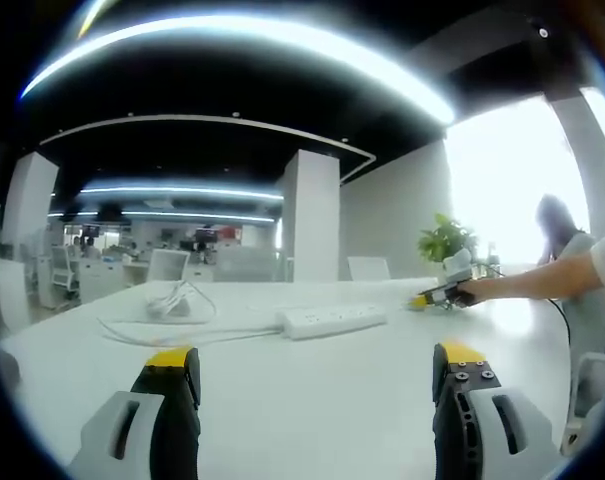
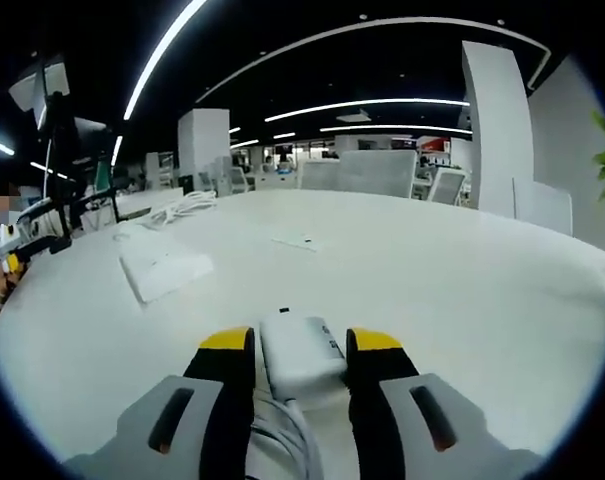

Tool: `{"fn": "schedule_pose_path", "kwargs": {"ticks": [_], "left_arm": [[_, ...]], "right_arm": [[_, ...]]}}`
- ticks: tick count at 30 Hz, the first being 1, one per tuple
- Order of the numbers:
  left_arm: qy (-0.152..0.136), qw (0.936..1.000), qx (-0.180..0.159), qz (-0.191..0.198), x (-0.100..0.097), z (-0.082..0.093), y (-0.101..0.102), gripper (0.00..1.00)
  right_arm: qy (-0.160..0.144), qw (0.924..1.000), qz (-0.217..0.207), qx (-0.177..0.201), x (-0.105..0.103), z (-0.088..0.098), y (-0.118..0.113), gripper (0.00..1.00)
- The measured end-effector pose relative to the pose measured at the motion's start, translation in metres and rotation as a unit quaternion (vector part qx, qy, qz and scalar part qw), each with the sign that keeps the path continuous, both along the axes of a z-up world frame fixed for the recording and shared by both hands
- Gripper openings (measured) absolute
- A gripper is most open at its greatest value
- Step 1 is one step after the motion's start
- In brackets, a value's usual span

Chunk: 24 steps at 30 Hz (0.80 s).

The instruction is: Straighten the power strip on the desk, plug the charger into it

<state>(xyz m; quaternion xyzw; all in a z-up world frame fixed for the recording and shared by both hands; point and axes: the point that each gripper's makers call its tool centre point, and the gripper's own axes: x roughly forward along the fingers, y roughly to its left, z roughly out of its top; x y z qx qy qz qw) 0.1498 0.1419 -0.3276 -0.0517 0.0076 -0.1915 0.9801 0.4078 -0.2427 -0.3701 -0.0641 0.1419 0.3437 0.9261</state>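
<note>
A white power strip (image 1: 332, 320) lies on the white desk (image 1: 312, 410), skewed to the desk's edge, ahead of my left gripper (image 1: 312, 365), which is open and holds nothing. The strip's cord runs left to a loose white coil (image 1: 177, 300). My right gripper (image 2: 300, 345) is shut on a white charger (image 2: 300, 358), whose cable (image 2: 282, 430) trails back between the jaws. From there the power strip (image 2: 162, 265) lies ahead to the left with the coil (image 2: 182, 210) beyond it. The right gripper (image 1: 442, 295) also appears low over the desk, right of the strip.
A small flat white item (image 2: 300, 240) lies mid-desk. A potted plant (image 1: 444, 240) stands at the far right desk edge, with a person (image 1: 562, 235) behind. White chairs (image 2: 372, 170) and pillars (image 1: 312, 215) surround the desk. The left gripper (image 2: 22, 250) shows at the desk's left edge.
</note>
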Motion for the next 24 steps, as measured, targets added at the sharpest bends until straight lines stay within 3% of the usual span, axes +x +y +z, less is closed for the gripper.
{"fn": "schedule_pose_path", "kwargs": {"ticks": [12, 13, 24], "left_arm": [[-0.001, 1.0000, -0.001, -0.003, -0.001, 0.001, -0.002, 0.99], [-0.001, 1.0000, -0.001, -0.003, -0.001, 0.001, -0.002, 0.99], [-0.004, 1.0000, -0.002, -0.001, -0.003, 0.003, 0.001, 0.99]], "right_arm": [[0.015, 0.9993, -0.005, -0.035, 0.000, -0.003, -0.002, 0.30], [0.031, 0.9988, -0.017, -0.032, 0.000, -0.005, -0.005, 0.29], [0.045, 0.9968, -0.039, -0.053, 0.008, -0.004, -0.010, 0.27]]}}
